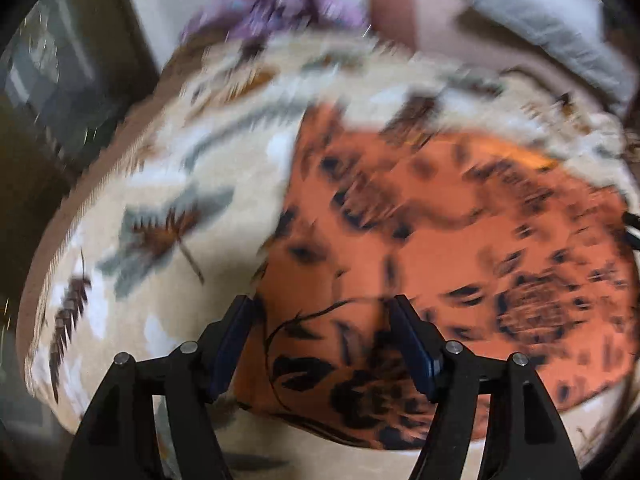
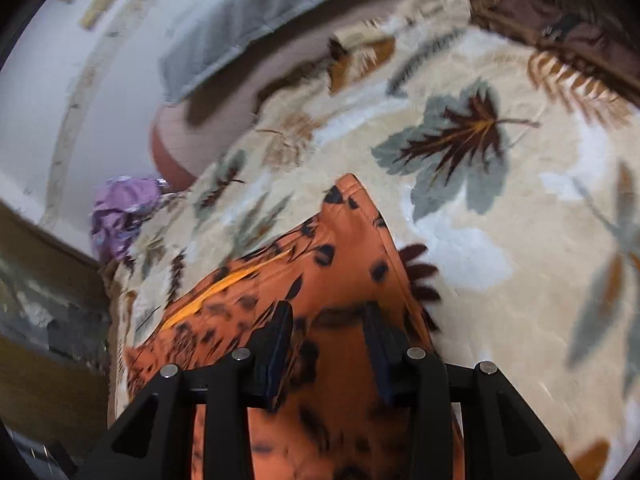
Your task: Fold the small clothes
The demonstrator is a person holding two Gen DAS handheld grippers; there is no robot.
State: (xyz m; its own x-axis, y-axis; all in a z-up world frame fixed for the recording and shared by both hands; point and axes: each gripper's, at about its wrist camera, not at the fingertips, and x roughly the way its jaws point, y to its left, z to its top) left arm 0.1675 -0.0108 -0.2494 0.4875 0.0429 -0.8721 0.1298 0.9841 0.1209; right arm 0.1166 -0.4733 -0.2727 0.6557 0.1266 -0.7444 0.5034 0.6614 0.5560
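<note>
An orange garment (image 1: 440, 220) with a black flower print lies spread on a cream blanket (image 1: 160, 184) patterned with leaves. My left gripper (image 1: 322, 308) hovers over the garment's near left part. Its jaws stand wide apart, with only flat cloth showing between the fingers. In the right wrist view the same orange garment (image 2: 340, 248) runs away from me to a narrow far end. My right gripper (image 2: 329, 312) is above it, fingers apart, and no fold is pinched between them. The left wrist view is blurred.
A crumpled purple garment (image 2: 120, 208) lies at the far edge of the blanket (image 2: 500, 280), also visible as a purple garment (image 1: 272, 4) in the left view. A grey pillow (image 2: 240, 28) and brown bedding (image 2: 540, 8) lie beyond. The bed edge drops off at the left.
</note>
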